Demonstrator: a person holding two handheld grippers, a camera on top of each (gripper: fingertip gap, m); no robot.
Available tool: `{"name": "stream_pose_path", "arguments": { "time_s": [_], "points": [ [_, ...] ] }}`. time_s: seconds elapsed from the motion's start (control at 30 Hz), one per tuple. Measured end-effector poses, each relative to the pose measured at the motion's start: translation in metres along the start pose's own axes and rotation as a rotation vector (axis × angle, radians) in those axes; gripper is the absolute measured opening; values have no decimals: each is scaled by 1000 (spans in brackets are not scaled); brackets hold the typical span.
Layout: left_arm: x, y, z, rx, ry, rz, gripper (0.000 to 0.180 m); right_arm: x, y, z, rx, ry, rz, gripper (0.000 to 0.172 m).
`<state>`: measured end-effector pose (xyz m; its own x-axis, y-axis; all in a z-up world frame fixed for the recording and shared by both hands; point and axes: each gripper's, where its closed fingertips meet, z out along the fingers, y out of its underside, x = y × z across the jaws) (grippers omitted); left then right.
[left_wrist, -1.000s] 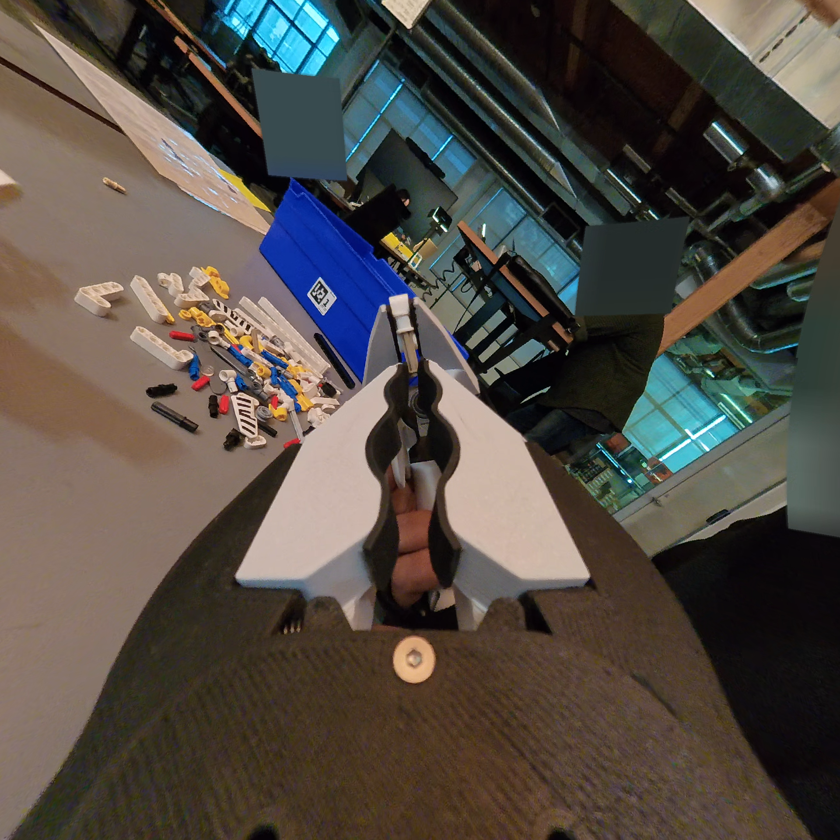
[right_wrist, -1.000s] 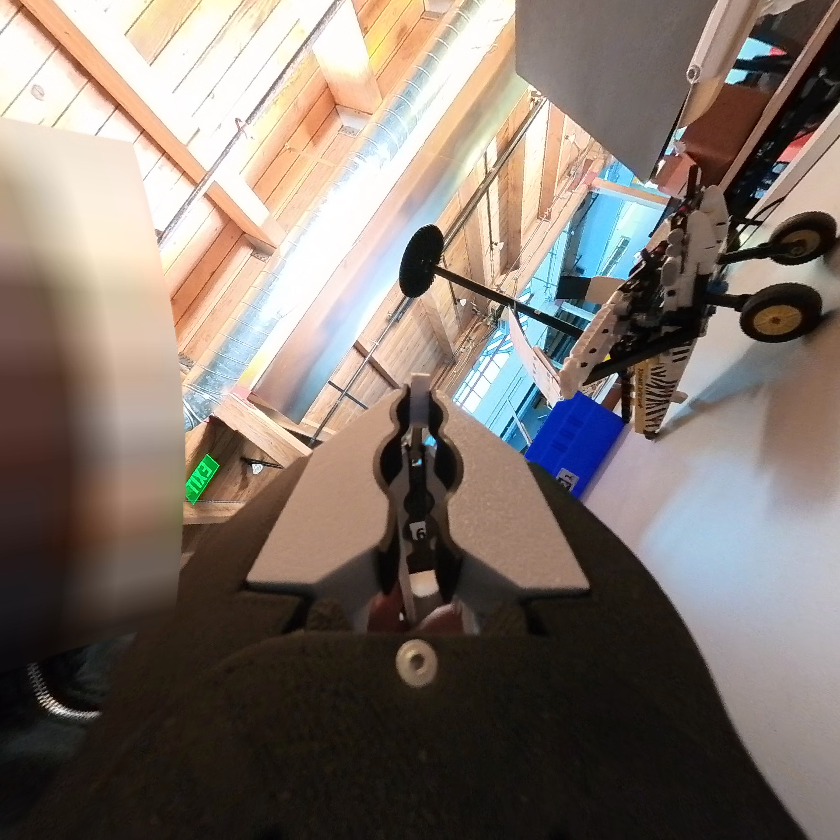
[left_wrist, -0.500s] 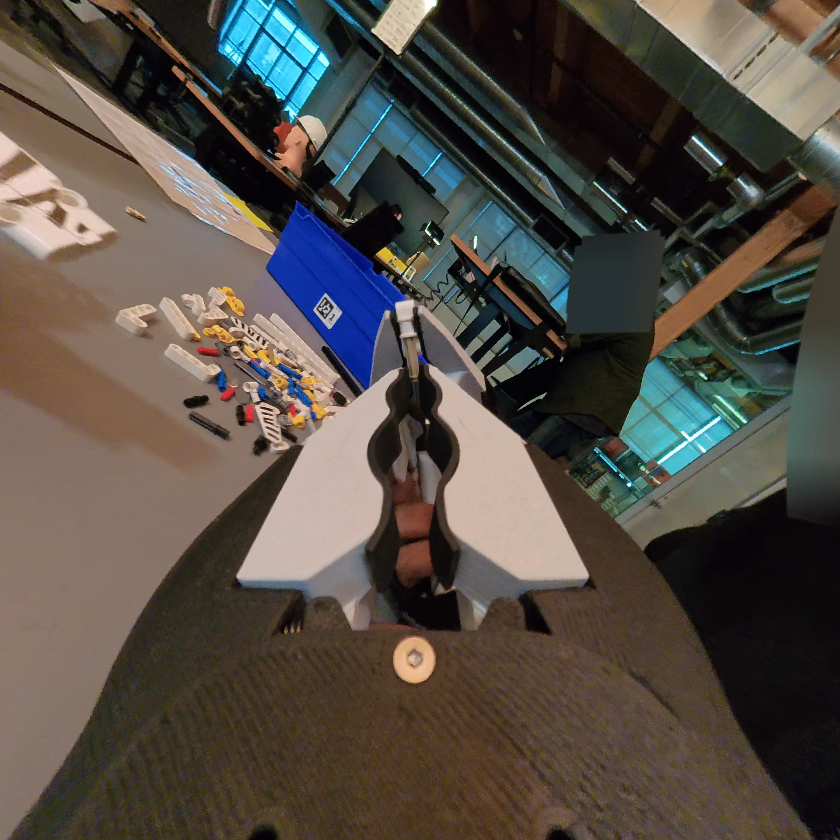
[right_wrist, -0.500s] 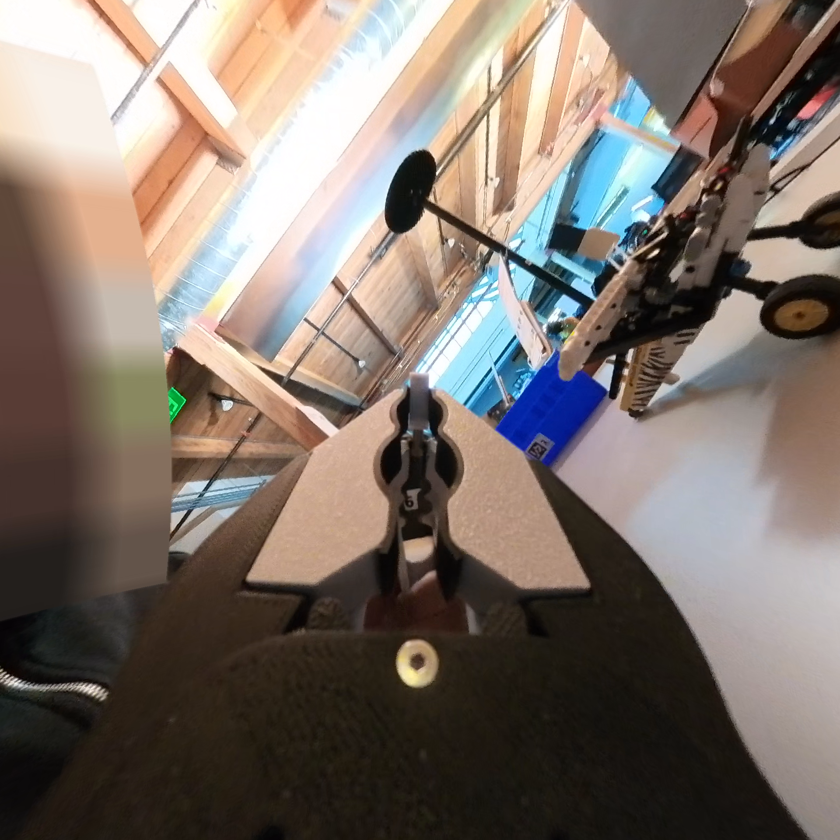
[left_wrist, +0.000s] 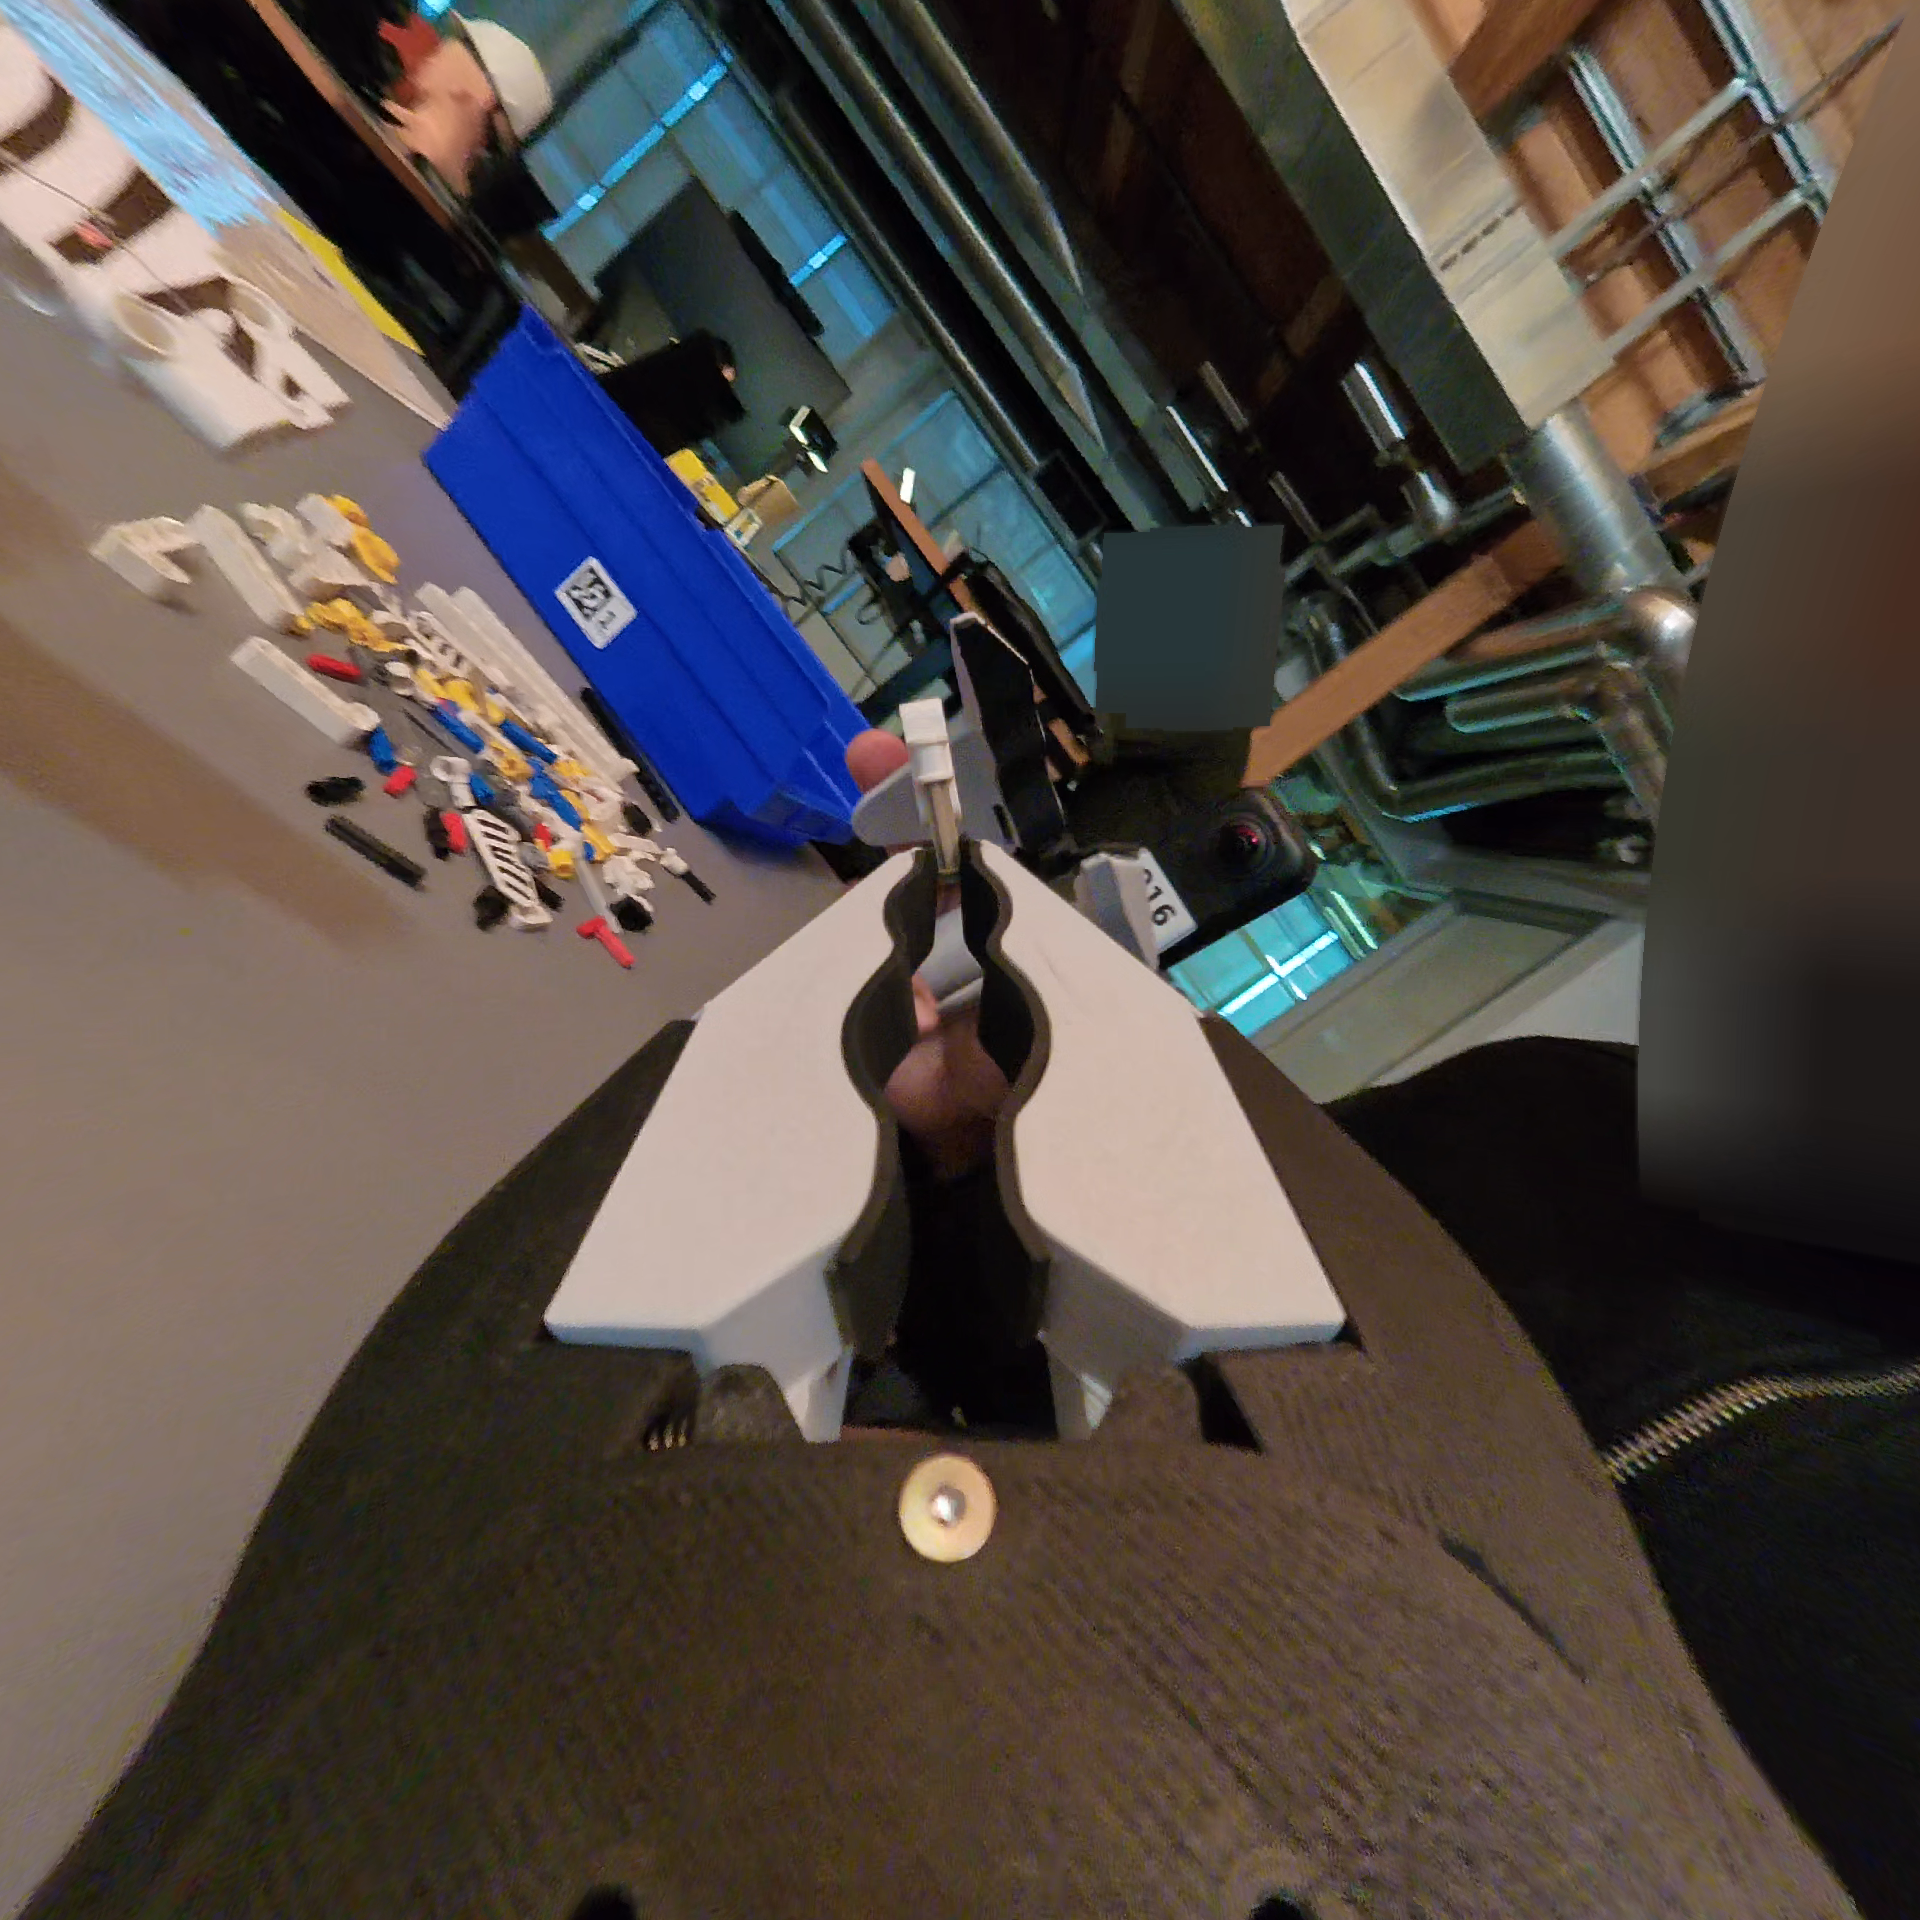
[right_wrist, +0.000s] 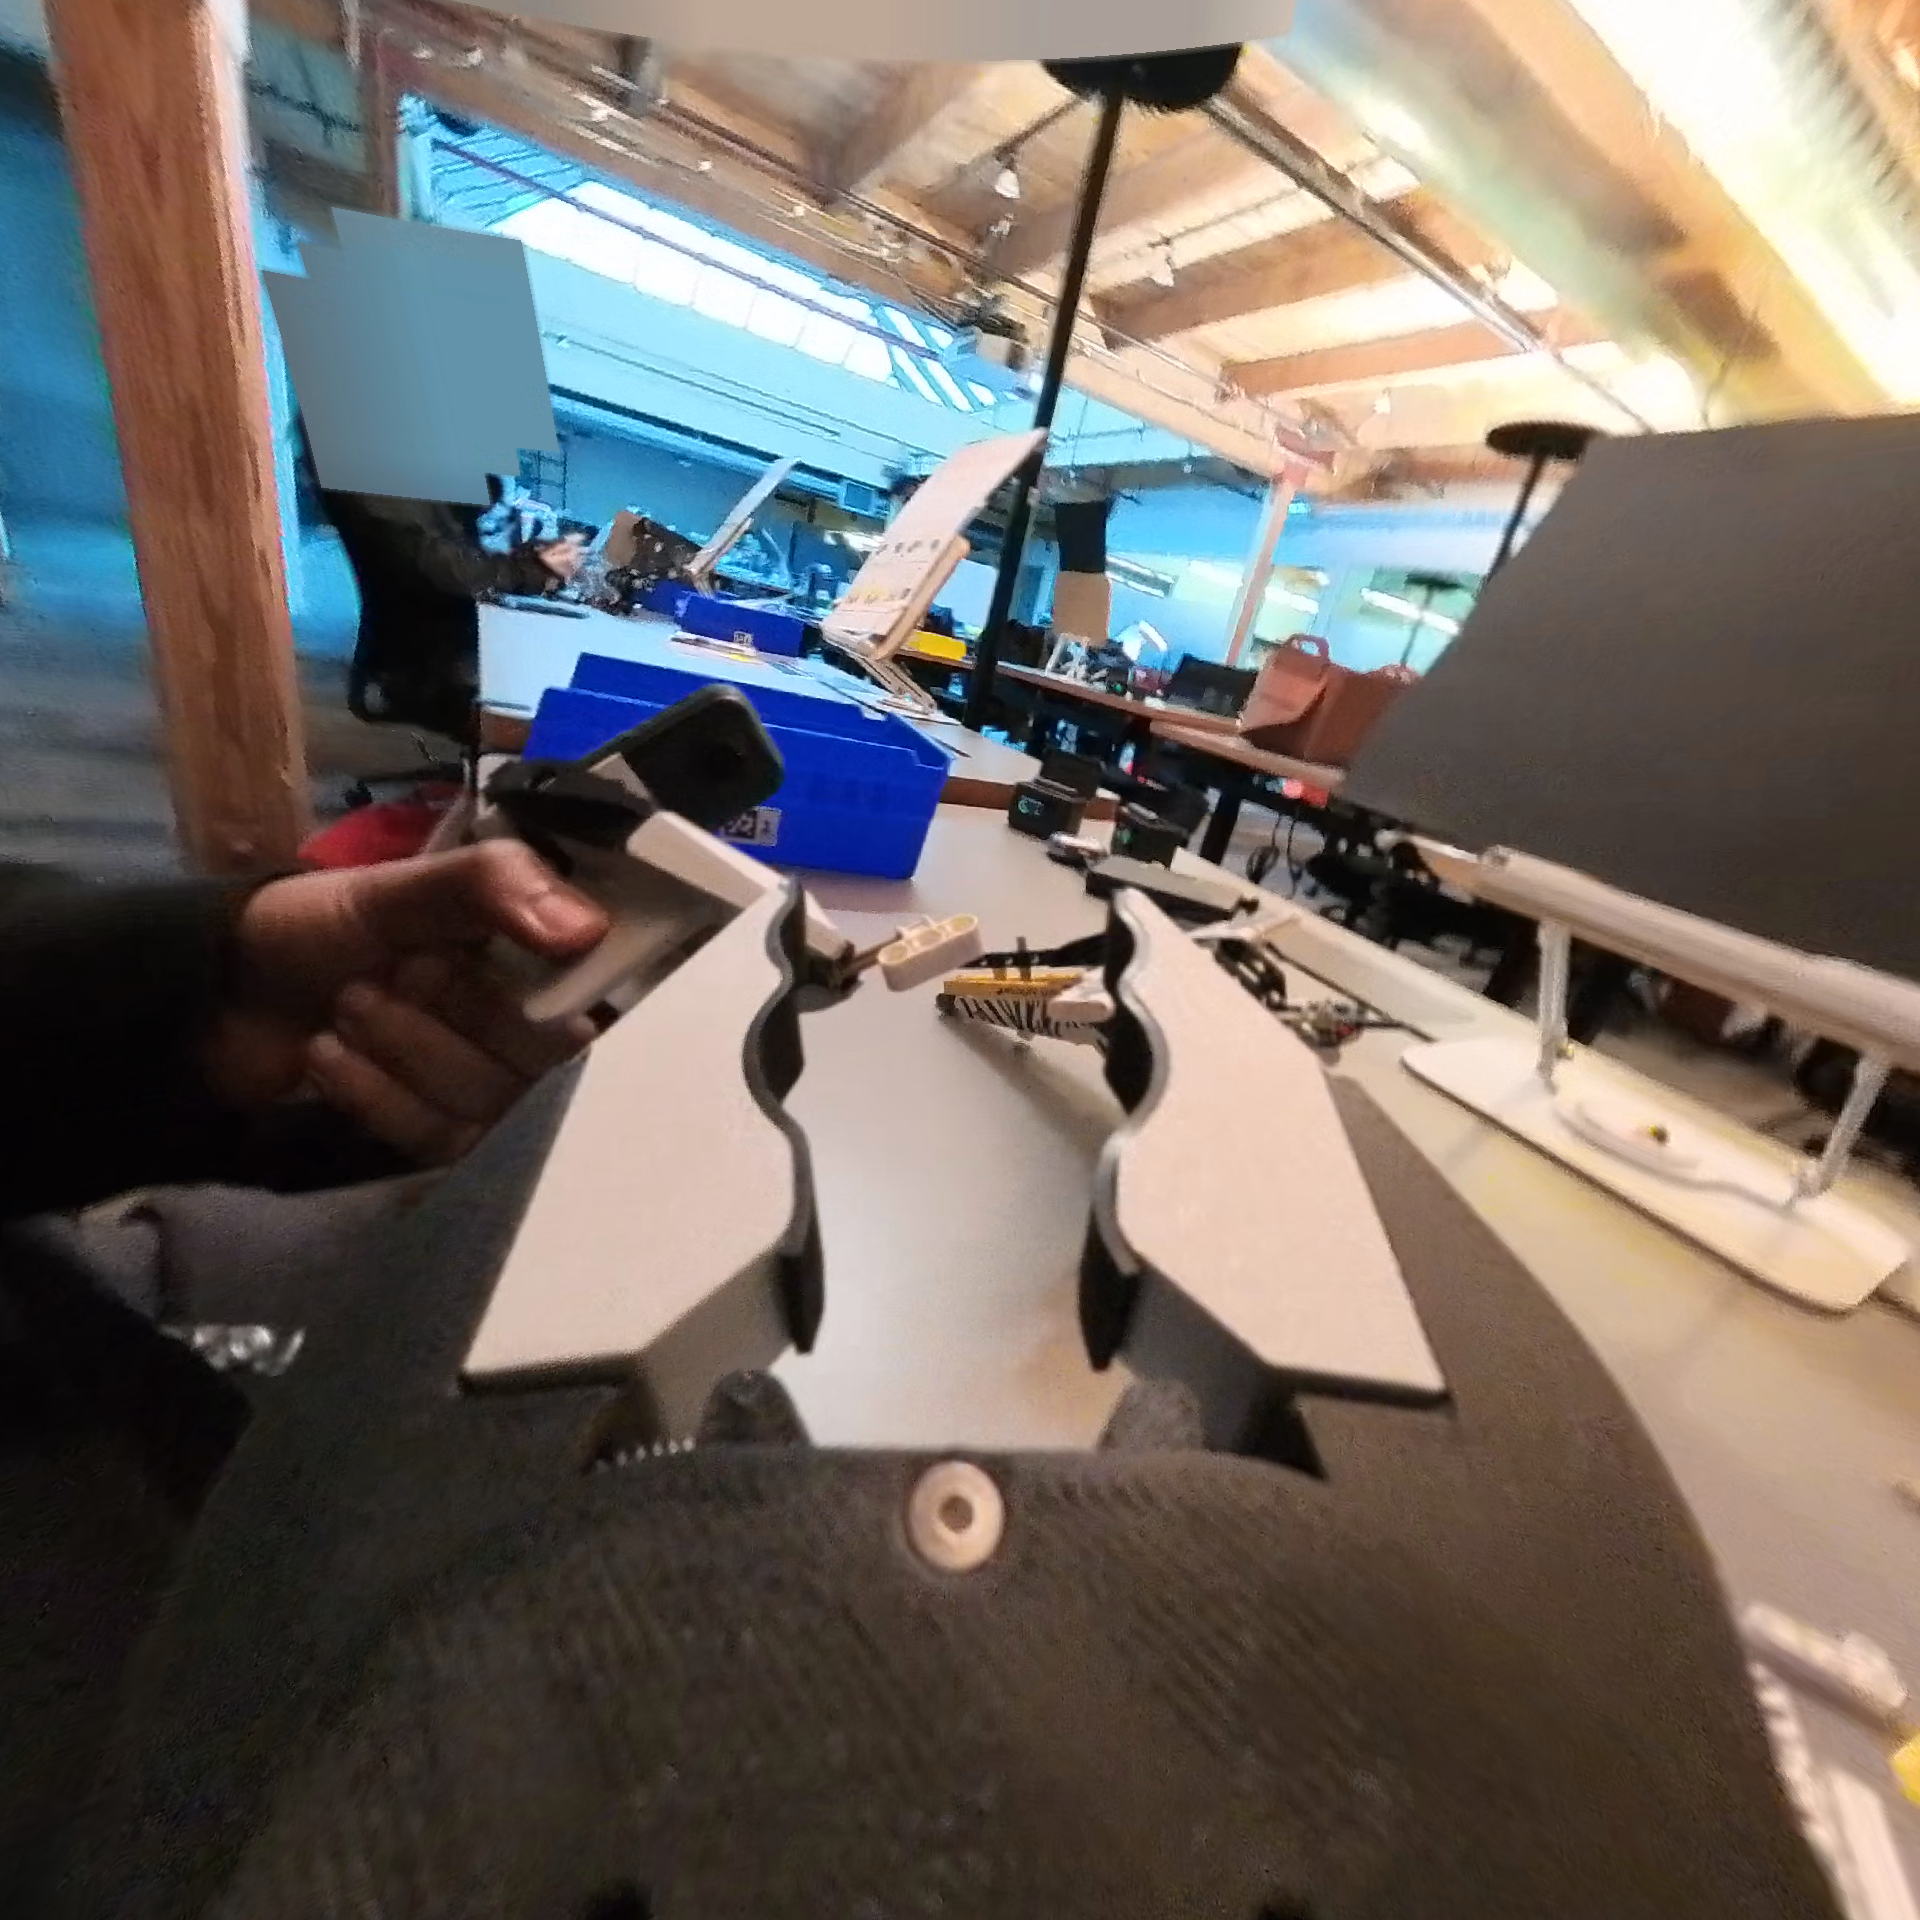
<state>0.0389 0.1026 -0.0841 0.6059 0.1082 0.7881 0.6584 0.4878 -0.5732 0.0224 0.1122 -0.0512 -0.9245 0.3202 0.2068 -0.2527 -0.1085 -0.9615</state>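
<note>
Right gripper (right_wrist: 951, 956) fingers now spread, left gripper (left_wrist: 948, 862) clamping white beam (left_wrist: 928, 750) (pin end hidden)

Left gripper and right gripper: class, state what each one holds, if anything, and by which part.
Left gripper pinches a thin pin projecting from a small white beam piece. Right gripper is open, holding nothing.

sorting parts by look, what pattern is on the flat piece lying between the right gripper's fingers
Black-and-white zebra stripes with a yellow top edge, on the flat piece; the right wrist view shows it best.
</note>
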Motion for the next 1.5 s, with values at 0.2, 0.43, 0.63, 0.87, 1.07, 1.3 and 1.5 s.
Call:
{"name": "stream_pose_path", "arguments": {
  "time_s": [0.2,0.43,0.63,0.87,1.07,1.3,1.5],
  "points": [
    [14,13,-7,-137,110,-110,7,-24,10,-3,-63,-172,-137,46],
    [20,27,-13,-226,158,-160,6,-37,16,-4,-102,-253,-141,39],
    [21,31,-12,-245,183,-178,6,-42,18,-6,-126,-290,-112,22],
    [22,33,-8,-247,198,-180,18,-45,14,-10,-114,-313,-97,22],
    [23,38,-4,-249,211,-206,19,-47,18,-12,-132,-323,-111,22],
    [19,36,-1,-227,199,-226,6,-41,22,-13,-166,-278,-173,22],
    [19,33,-5,-216,195,-210,1,-43,10,-20,-85,-295,-99,22]
  ]
}}
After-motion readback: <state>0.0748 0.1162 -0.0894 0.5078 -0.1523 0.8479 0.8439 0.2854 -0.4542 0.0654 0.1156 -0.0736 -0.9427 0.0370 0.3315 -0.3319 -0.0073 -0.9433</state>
